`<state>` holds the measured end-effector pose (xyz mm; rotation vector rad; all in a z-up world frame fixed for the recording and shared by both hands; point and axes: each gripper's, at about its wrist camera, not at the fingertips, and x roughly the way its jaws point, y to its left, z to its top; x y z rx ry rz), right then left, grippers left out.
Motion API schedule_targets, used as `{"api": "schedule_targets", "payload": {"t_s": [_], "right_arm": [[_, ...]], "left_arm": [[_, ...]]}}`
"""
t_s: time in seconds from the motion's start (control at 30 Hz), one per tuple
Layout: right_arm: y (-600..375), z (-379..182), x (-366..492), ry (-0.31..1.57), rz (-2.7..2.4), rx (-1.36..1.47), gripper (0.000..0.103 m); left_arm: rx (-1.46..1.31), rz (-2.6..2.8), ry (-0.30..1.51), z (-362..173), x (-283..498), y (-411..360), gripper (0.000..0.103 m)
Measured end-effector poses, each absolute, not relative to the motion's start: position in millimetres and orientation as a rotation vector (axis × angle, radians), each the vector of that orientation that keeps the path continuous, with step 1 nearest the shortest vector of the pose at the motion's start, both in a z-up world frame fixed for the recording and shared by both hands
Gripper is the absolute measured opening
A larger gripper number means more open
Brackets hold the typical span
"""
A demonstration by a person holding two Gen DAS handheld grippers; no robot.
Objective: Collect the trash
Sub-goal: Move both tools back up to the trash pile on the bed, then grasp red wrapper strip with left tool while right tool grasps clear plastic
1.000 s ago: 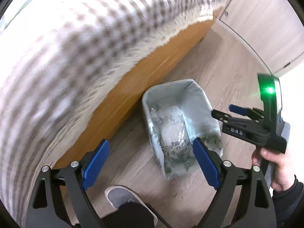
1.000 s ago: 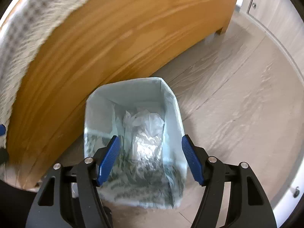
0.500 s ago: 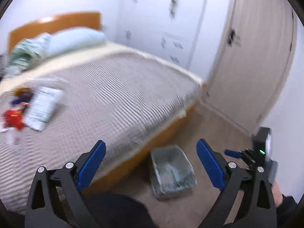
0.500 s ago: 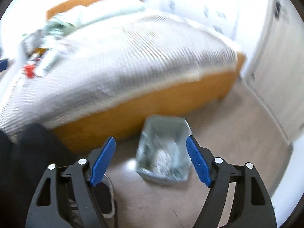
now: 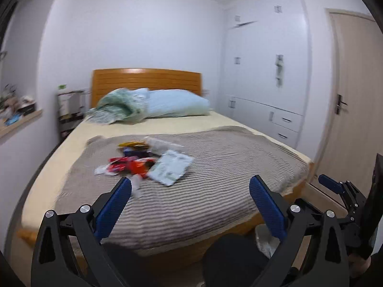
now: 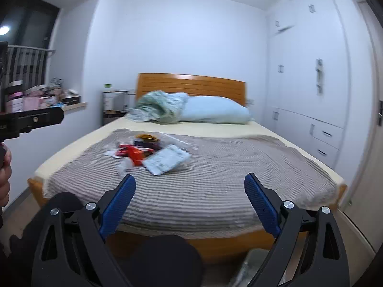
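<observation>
Red and white wrappers [image 5: 146, 165] lie heaped mid-blanket [image 5: 215, 191]; the left gripper [image 5: 191, 205] and right gripper [image 6: 189, 203] hover short, jaws spread, so reach in low and pinch one wrapper edge

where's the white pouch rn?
In both wrist views, the white pouch lies on the striped blanket, mid-bed, at the right edge of the wrapper pile, touching the red wrapper.

home bedroom, bed [image 5: 215, 191], pillow [image 5: 177, 106], wardrobe [image 5: 265, 71]

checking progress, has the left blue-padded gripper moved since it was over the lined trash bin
Yes: the left blue-padded gripper has swung up from the bin toward the wooden bed.
</observation>
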<state>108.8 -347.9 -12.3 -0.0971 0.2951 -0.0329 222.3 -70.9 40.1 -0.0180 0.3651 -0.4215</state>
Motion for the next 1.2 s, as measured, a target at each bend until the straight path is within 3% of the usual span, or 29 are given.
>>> {"api": "schedule_targets", "payload": {"t_s": [0.27,0.53,0.93,1.17,1.2], "right_arm": [[-305.8,-7.1,135.2,0.303,0.039,-0.086,0.088],[-259.4,-22.1,192.3,0.414,0.119,-0.074,0.088],[-178.1,-106.6,403.9,0.708,0.272,-0.032,0.088],[-140.0,-166.2,515.2,0.856,0.326,-0.171,0.088],[-137.3,-173.2,525.3,0.870,0.335,-0.191,0.064]], "left_arm": [[-0.055,-0.306,0.398,29.1,237.8,-12.0,0.096],[-0.141,-0.165,0.506,-18.5,293.8,50.9,0.096],[-0.146,-0.019,0.658,-80.9,392.0,108.6,0.096],[-0.229,-0.064,0.771,-111.4,470.7,119.1,0.096],[-0.221,-0.066,0.778,-115.0,481.5,116.9,0.096]]}}
